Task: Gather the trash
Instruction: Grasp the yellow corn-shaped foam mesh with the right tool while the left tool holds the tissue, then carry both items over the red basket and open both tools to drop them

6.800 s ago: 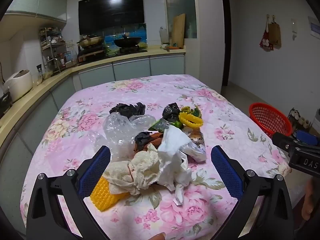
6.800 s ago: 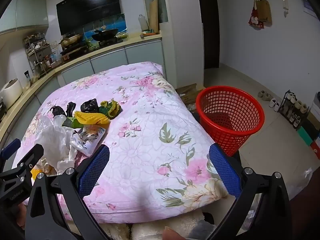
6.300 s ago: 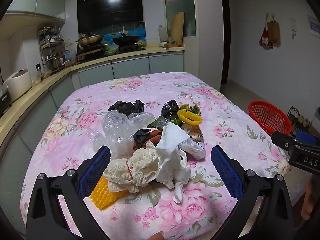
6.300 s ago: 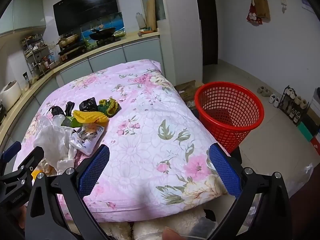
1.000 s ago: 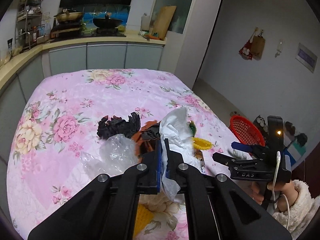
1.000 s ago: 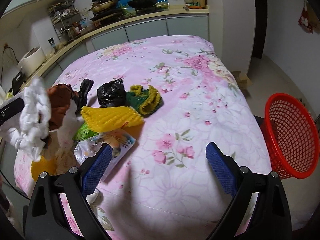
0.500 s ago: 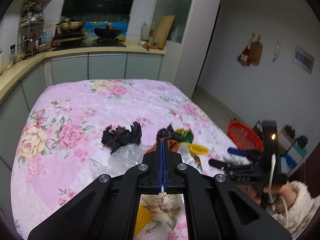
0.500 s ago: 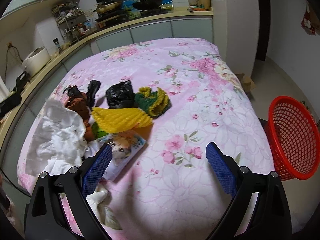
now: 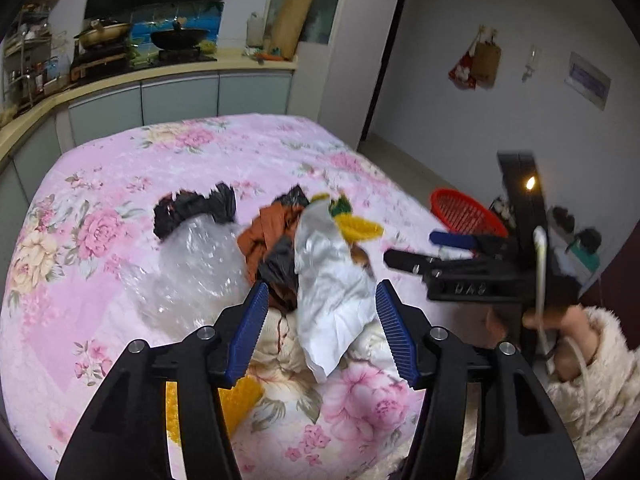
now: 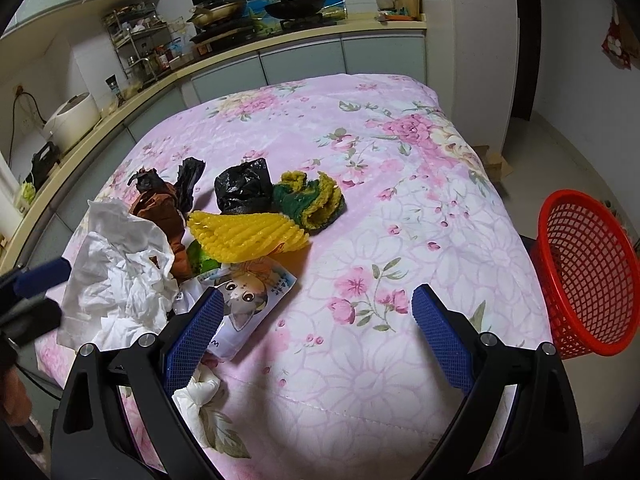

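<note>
A pile of trash lies on the pink floral table cover (image 10: 400, 184). A crumpled white paper (image 9: 332, 284) (image 10: 120, 264) sits on the pile's near side, between the pads of my open left gripper (image 9: 320, 320), which hovers above it. My open, empty right gripper (image 10: 316, 328) hangs over a cartoon snack wrapper (image 10: 248, 300). Also in the pile are yellow foam netting (image 10: 244, 232), a black bag (image 10: 242, 186), a green-yellow cloth (image 10: 312, 196), brown paper (image 10: 160, 208) and clear plastic (image 9: 196, 260). The red mesh basket (image 10: 584, 272) stands on the floor, right of the table.
A kitchen counter (image 10: 224, 60) with stove, pans and a rice cooker (image 10: 72, 120) runs behind and left of the table. Yellow netting (image 9: 236, 396) and cream cloth lie under my left gripper. A cardboard box (image 10: 496, 164) sits on the floor by the far corner.
My left gripper, shut half a second ago, has opened; the white paper it held a second ago now lies on the pile. The right gripper stayed open and shifted slightly.
</note>
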The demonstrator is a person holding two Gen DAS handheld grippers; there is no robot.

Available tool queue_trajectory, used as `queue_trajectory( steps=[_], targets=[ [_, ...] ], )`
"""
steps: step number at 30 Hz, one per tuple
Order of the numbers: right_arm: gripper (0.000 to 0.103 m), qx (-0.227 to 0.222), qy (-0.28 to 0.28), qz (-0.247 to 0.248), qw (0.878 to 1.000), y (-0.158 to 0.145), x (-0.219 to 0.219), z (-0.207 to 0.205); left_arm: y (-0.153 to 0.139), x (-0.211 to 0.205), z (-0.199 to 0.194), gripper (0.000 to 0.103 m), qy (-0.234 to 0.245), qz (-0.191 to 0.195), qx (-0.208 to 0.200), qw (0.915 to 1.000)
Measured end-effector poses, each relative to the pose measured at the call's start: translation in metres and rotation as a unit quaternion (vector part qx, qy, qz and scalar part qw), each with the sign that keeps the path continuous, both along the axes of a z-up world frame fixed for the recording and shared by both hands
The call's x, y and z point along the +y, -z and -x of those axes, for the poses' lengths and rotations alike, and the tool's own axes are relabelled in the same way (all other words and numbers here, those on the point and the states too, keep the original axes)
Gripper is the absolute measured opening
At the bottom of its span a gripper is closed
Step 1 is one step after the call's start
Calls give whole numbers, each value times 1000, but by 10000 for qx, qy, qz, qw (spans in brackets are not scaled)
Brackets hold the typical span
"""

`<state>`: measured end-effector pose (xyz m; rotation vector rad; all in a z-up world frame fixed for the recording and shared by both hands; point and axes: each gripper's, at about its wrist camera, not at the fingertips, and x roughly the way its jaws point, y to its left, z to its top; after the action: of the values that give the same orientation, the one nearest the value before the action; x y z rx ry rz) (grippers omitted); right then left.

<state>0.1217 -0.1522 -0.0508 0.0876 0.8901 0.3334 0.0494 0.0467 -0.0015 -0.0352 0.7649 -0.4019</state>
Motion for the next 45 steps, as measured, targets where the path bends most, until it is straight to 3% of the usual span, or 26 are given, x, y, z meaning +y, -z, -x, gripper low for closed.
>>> queue_trajectory(
  steps=[3, 4, 7, 12, 16, 21, 24, 27, 30, 33, 45],
  targets=[
    [92, 16, -6, -2, 10000, 2, 2, -1, 10, -1, -7, 3, 112, 63, 250, 9996],
    [92, 16, -17, -1, 10000, 2, 3, -1, 13, -2, -9, 1, 152, 109, 305, 9994],
    [89, 17, -69, 9, 10000, 2, 6, 0, 8, 0, -9, 1, 117, 85, 160, 9998],
    [87, 65, -185, -24, 9998, 3, 9, 0, -34, 33, -3, 0, -354, 407, -469, 9974],
    [87, -54, -147, -123, 9998, -2, 12, -2, -58, 46, 3, 0, -560, 408, -823, 9942],
    [86, -621, -355, 554, 9959, -11, 41, -9, -66, 51, 4, 0, -660, 409, -906, 9929],
    [74, -786, -527, 896, 9915, -10, 52, -17, -66, 52, 5, 1, -660, 412, -928, 9926],
    [42, -617, -799, 973, 9901, -2, 58, -28, -65, 53, 3, 0, -701, 362, -929, 9925],
    [27, -439, -861, 792, 9922, 1, 56, -33, -63, 58, 1, 1, -780, 360, -927, 9920],
    [19, -492, -842, 587, 9935, -5, 53, -30, -64, 59, 0, 0, -841, 364, -939, 9914],
    [17, -810, -819, -303, 9929, -60, 24, -8, -74, 49, -4, 1, -852, 421, -1040, 9900]
  ],
)
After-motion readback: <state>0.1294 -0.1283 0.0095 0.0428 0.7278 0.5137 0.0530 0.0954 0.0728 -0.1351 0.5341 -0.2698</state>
